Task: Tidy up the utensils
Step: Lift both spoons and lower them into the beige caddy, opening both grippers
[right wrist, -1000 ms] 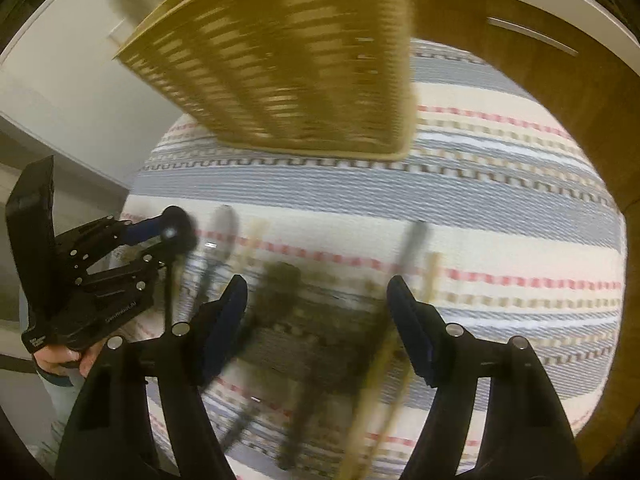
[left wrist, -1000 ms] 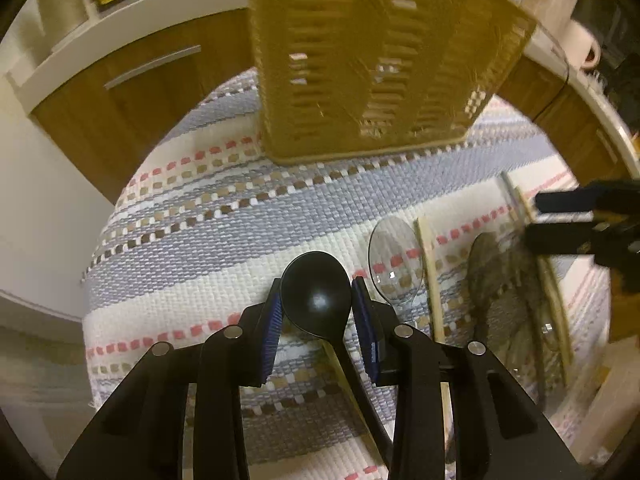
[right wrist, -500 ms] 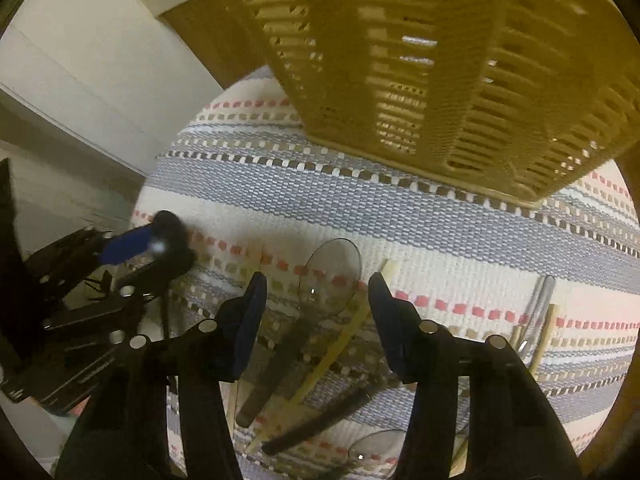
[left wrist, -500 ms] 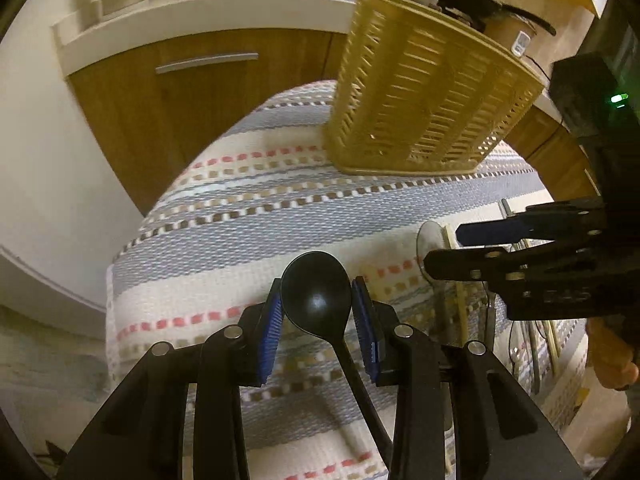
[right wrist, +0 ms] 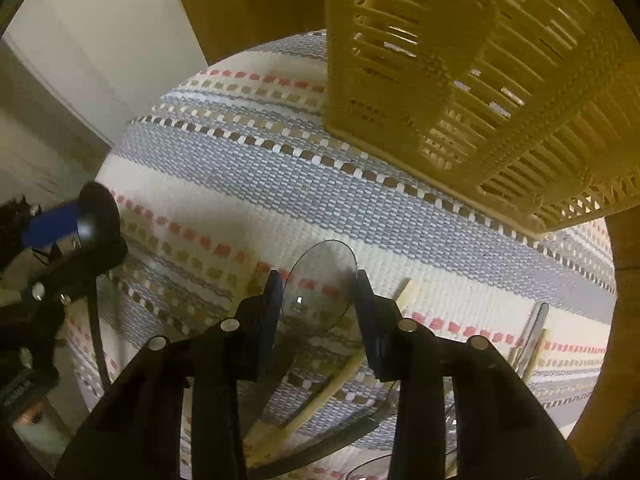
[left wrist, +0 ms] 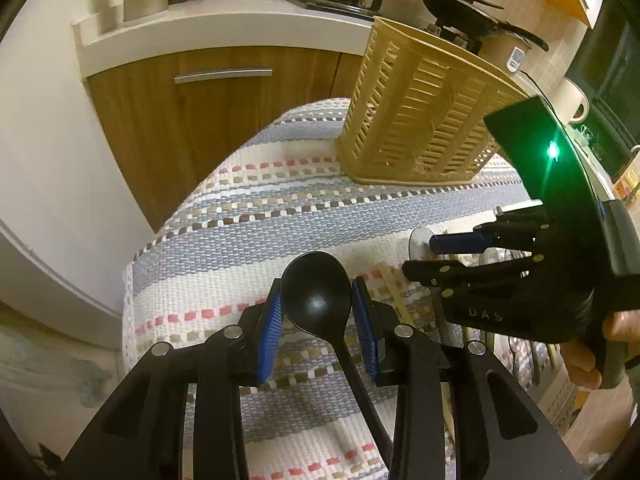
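Observation:
My left gripper (left wrist: 317, 310) is shut on a black plastic spoon (left wrist: 316, 296) by its bowl and holds it above the striped mat (left wrist: 224, 240). My right gripper (right wrist: 318, 304) is closed around the bowl of a clear plastic spoon (right wrist: 320, 280) that lies on the mat; in the left wrist view the right gripper (left wrist: 420, 256) sits low to the right. A yellow slotted utensil basket (left wrist: 424, 120) stands at the mat's far side, also large in the right wrist view (right wrist: 480, 80). Wooden chopsticks (right wrist: 340, 384) and other utensils lie under the right gripper.
Wooden cabinets (left wrist: 208, 112) with a metal handle stand behind the mat. A counter with bottles, a stove and a black pan (left wrist: 460, 4) runs along the back. The mat's left edge (left wrist: 128, 280) drops off to the floor.
The right gripper has moved down and left onto the clear spoon and closed around its bowl. The left gripper has lifted and drawn back with the black spoon.

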`<state>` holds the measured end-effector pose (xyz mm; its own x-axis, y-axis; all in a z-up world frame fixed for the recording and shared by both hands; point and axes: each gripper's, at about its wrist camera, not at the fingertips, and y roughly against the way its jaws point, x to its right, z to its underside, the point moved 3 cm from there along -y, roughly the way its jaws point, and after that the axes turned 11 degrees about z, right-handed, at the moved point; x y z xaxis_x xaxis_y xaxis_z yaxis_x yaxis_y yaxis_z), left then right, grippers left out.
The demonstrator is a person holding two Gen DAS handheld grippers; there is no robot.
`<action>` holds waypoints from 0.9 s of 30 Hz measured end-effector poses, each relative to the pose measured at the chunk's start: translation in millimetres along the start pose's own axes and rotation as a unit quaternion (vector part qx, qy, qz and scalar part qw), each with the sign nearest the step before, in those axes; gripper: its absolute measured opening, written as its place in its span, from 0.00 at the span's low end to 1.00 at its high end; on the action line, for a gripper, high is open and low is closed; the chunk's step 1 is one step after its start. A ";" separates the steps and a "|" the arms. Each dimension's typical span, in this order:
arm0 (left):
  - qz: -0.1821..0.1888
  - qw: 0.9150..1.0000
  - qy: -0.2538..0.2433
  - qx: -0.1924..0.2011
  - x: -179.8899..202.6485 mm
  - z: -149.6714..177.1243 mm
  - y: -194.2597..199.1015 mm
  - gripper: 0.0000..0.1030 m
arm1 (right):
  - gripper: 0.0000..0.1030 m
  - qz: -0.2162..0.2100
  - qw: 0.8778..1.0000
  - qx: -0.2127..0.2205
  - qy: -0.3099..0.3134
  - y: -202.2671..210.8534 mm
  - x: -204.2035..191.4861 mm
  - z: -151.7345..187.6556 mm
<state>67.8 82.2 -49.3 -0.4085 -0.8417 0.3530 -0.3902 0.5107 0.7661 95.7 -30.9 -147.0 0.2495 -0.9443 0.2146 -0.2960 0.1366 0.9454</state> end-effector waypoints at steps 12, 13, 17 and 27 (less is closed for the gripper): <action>0.019 0.996 -0.038 0.079 38.7 -24.4 41.5 0.31 | 0.30 -0.053 0.993 0.106 -0.004 70.9 54.7 48.5; 0.020 0.995 -0.044 0.091 44.9 -30.0 48.4 0.31 | 0.30 -0.056 0.990 0.127 -0.009 82.7 61.4 51.4; 0.021 0.988 -0.067 0.136 67.7 -56.0 73.2 0.31 | 0.30 -0.067 0.976 0.206 -0.035 135.4 101.5 60.0; -0.059 0.957 -0.122 0.258 119.7 -149.1 96.8 0.31 | 0.30 0.017 0.908 0.396 -0.137 248.6 205.5 32.5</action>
<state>104.1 4.8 147.1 -0.4926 -0.8648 0.0972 -0.7748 0.4867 0.4035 43.4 -200.6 124.2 0.0207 -0.9974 0.0696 -0.8961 0.0124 0.4437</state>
